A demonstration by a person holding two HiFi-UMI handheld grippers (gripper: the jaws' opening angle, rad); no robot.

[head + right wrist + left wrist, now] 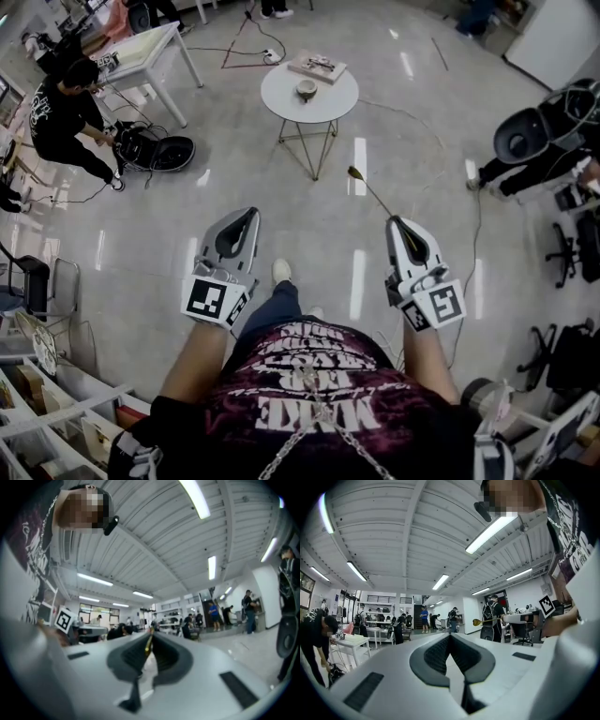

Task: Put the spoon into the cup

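Round table (281,103) w/ cup (307,89) ahead; R gripper (394,222) clamps spoon (371,193), L gripper (251,214) closed.

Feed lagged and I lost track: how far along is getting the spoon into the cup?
Done: the spoon is picked up, clamped by its handle in the right gripper, bowl end pointing forward. In hand: carrying it; the cup sits on the round table across the floor ahead. Remaining: reach the table and drop the spoon into the cup. The left gripper is empty.
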